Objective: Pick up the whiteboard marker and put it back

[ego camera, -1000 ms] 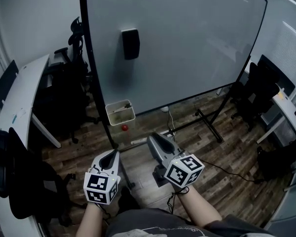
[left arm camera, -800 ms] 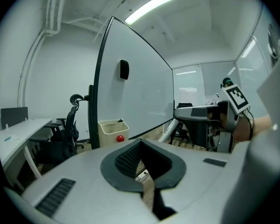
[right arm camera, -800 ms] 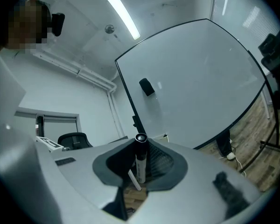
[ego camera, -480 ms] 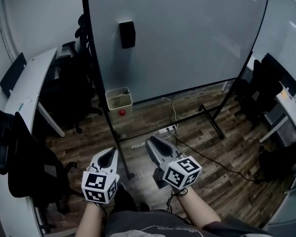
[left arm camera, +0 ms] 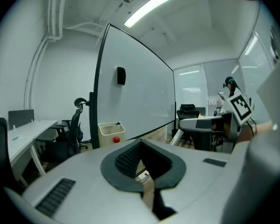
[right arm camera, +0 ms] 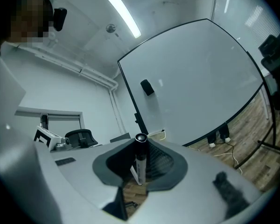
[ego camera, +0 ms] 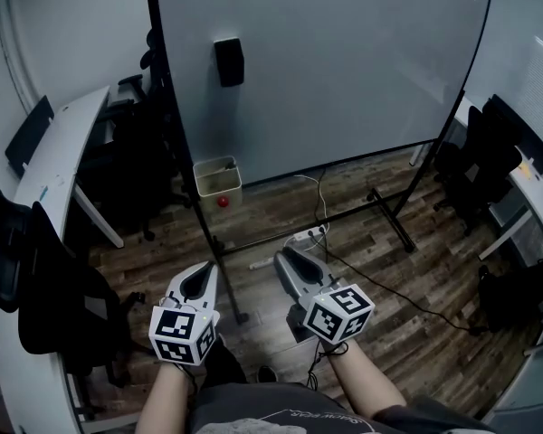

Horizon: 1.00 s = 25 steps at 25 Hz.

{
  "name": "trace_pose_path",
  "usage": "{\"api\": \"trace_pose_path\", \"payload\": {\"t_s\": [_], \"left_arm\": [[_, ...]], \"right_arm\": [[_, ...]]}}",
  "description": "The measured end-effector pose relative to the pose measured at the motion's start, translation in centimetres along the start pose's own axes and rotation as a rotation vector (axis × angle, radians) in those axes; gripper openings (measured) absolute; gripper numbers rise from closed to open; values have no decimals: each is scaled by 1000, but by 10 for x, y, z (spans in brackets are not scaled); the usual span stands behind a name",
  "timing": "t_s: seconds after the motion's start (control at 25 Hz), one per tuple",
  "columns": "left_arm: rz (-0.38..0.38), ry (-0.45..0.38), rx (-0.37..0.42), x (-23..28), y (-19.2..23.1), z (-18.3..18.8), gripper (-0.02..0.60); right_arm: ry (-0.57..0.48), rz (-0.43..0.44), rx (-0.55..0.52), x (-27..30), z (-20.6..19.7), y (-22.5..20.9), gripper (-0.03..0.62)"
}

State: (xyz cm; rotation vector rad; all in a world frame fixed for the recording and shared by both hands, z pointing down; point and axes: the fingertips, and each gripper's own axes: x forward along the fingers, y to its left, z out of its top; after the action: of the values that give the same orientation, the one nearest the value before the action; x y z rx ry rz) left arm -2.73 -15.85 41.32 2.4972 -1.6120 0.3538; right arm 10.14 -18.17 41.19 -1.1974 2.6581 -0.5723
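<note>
The left claw (ego camera: 207,270) and the right claw (ego camera: 285,259) are built alike: smooth light-grey plastic shells that taper to a point, lined inside with dark grey ribbed rubber pads (left arm camera: 127,158). A small dark slotted grille (left arm camera: 56,196) is set into the shell. Each carries a white cube printed with black square markers: the left cube (ego camera: 183,334) and the right cube (ego camera: 338,313). The person wears a dark grey top (ego camera: 281,417) with faint pale lettering; the forearms are uncovered.
</note>
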Motion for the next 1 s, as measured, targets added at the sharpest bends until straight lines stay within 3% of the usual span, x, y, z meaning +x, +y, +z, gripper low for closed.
{"api": "trace_pose_path", "payload": {"t_s": [0.48, 1.0], "left_arm": [[24, -19, -7, -8, 17, -2, 13], [-11, -45, -5, 40, 59, 15, 14]], "right_arm": [[29, 10, -11, 13, -8, 8, 81], [-1, -24, -43, 70, 17, -9, 81]]}}
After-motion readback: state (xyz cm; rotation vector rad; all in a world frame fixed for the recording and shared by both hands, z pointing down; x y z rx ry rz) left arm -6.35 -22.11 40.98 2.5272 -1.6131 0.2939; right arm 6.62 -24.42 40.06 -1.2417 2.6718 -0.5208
